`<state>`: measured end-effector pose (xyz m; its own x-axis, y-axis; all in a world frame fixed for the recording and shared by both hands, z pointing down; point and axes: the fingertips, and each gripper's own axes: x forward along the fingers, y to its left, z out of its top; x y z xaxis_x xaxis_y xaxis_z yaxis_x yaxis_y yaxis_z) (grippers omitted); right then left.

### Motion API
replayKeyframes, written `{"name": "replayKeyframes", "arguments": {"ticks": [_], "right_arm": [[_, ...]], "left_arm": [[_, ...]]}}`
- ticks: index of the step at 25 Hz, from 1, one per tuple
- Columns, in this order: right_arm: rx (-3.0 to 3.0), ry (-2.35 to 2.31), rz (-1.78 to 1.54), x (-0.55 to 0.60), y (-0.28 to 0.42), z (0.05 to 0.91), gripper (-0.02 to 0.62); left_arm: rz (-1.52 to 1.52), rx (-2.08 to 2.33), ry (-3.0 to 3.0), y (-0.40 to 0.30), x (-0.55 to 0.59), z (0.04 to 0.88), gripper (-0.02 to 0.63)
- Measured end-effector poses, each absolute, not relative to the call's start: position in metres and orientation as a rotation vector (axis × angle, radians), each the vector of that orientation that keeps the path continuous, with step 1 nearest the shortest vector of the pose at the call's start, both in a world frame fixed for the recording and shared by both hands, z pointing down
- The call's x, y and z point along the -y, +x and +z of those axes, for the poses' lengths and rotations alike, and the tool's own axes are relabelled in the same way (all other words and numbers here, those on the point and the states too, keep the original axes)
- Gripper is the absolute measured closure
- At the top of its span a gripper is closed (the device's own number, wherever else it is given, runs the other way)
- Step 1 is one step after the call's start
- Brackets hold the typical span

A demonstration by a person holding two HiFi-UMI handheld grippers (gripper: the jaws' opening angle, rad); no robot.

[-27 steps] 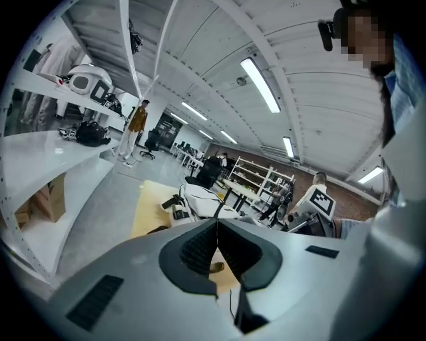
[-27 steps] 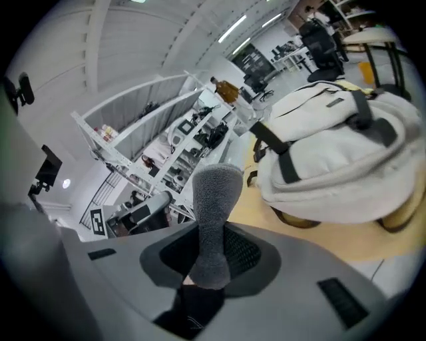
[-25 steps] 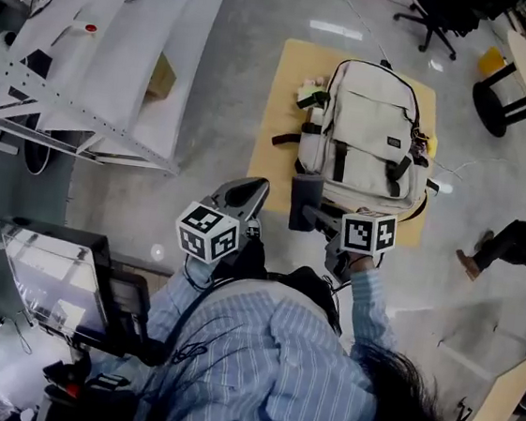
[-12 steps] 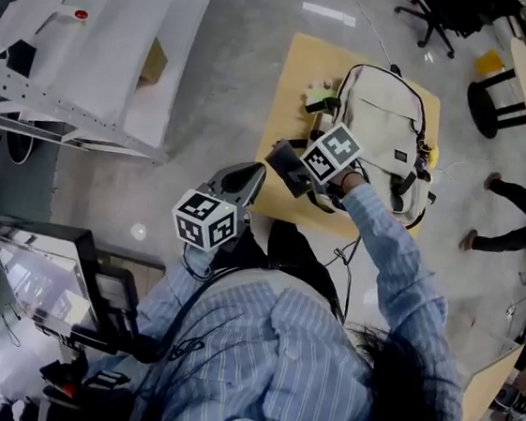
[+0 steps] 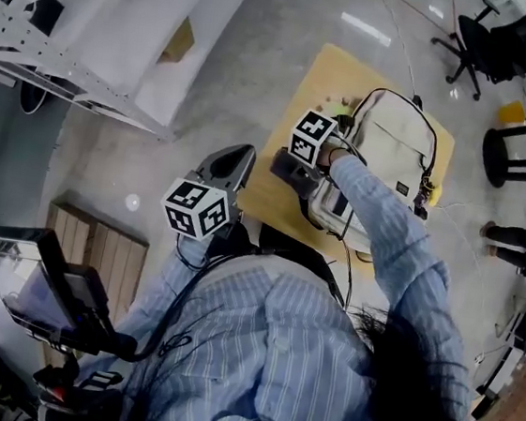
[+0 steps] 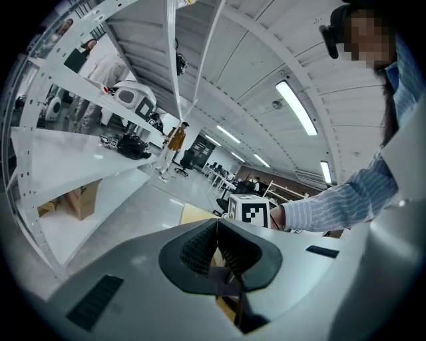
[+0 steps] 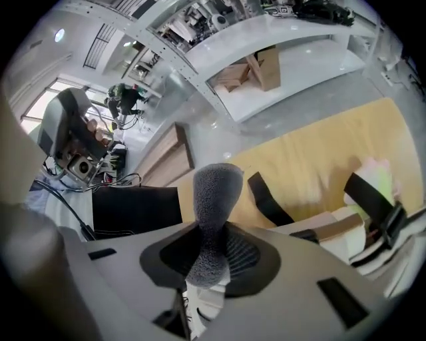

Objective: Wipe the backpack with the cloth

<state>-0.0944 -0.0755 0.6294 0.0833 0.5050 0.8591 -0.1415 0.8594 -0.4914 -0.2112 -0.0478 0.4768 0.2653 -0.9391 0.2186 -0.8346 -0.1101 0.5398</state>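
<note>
Okay, cloth (image 7: 213, 193) is fuzzy grey, soft and light, bunches easily, so a pinched fold is the hold. My right tongs (image 7: 212, 256) are clamped on it, tuft poking past the tips. Backpack (image 5: 395, 144) lies flat on the yellow table (image 5: 293, 114), upper right of head view; probably soft-sided, gives under pressure. Cloth is at its left edge, contact unclear. My left tongs (image 6: 216, 250) are pressed together, empty, off the table.
</note>
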Motion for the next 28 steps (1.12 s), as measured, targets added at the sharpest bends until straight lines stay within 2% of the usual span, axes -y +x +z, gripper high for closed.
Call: {"name": "replayKeyframes", "arguments": {"ticks": [8,21,28], "right_arm": [[1.437,-0.299,0.481,0.14,-0.093,0.63,0.502],[1.579,-0.323,0.823,0.217,-0.119,0.595,0.502],[1.605,-0.148,0.77,0.285,-0.103,0.603,0.502]], "left_arm": [[-0.236,1.667,1.888,-0.191,0.059,0.482,0.601],[-0.222,1.67,1.831,-0.178,0.085,0.501,0.601],[-0.199,1.674,1.827,-0.165,0.092,0.504,0.601]]}}
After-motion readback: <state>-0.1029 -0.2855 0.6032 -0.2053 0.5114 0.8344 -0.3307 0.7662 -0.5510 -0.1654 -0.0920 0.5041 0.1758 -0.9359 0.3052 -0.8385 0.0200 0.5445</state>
